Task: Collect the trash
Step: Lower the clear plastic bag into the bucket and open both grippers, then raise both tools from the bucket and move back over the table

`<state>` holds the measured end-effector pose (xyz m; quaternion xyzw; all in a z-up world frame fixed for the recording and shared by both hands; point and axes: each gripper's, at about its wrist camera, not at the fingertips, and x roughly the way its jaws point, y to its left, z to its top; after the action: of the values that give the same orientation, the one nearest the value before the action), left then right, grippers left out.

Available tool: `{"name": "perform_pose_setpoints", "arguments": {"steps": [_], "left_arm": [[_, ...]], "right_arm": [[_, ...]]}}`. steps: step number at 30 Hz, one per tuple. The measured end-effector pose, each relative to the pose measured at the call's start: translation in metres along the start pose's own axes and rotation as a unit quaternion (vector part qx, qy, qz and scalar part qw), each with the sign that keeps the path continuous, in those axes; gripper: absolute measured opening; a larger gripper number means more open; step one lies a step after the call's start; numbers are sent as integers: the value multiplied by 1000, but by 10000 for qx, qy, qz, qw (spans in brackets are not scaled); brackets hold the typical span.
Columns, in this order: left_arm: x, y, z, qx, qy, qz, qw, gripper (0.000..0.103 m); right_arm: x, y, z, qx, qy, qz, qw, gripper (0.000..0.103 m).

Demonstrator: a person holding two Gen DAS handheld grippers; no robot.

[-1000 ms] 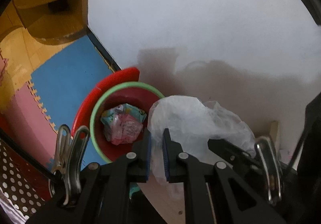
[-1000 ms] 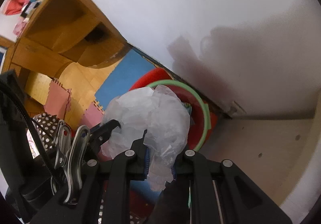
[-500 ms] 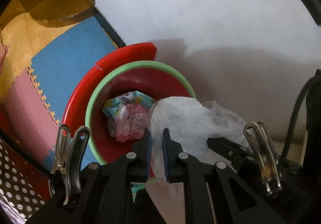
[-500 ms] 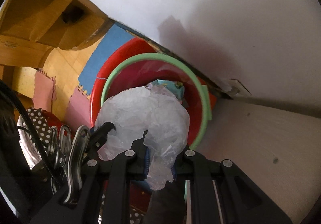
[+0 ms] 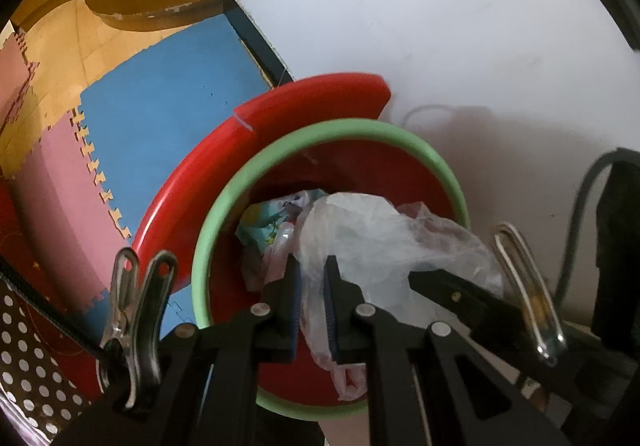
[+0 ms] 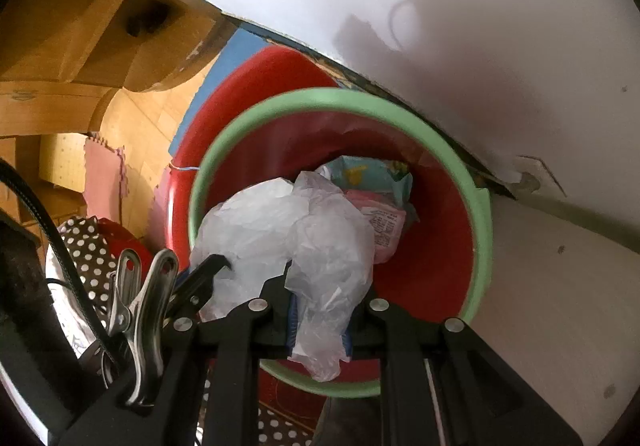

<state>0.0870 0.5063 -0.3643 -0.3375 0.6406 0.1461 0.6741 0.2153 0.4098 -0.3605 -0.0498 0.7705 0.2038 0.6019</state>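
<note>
Trash bin (image 5: 434, 162), wrappers (image 6: 376, 202) inside, plastic bag (image 6: 280, 230)

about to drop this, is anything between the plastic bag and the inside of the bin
Nothing visible blocks it. The plastic bag, held by the left gripper and right gripper, hangs over the open bin; only wrappers lie inside.

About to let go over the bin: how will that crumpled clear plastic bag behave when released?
The crumpled clear plastic bag looks thin and floppy, sagging between both tools, so probably very light. It may drift, or catch on the green-rimmed red bin.
</note>
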Motion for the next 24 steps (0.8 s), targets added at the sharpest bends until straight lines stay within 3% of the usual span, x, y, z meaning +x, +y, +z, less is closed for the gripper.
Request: {"name": "perform_pose_setpoints", "arguments": {"steps": [4,10,14,20,24], "left_arm": [[5,-1,-2,111,-24,79,9999,18],[-2,8,0,-23,-24,145,9999,51],[-22,16,3,-92,-155,121,9998,77],[-41,27,6,-115,-204,200,9995,79],[-53,23,1,-8,-308,367,9989,79]], "right_arm": [[13,-10,-2,141,83,123,9998,19],[20,-22,-5,496,191,332,9980,50],[7,-27,-5,607,91,368,9974,80],[-29,-16,-10,636,-307,632,9955,83],[-62,11,-25,297,-557,751,9952,83]]}}
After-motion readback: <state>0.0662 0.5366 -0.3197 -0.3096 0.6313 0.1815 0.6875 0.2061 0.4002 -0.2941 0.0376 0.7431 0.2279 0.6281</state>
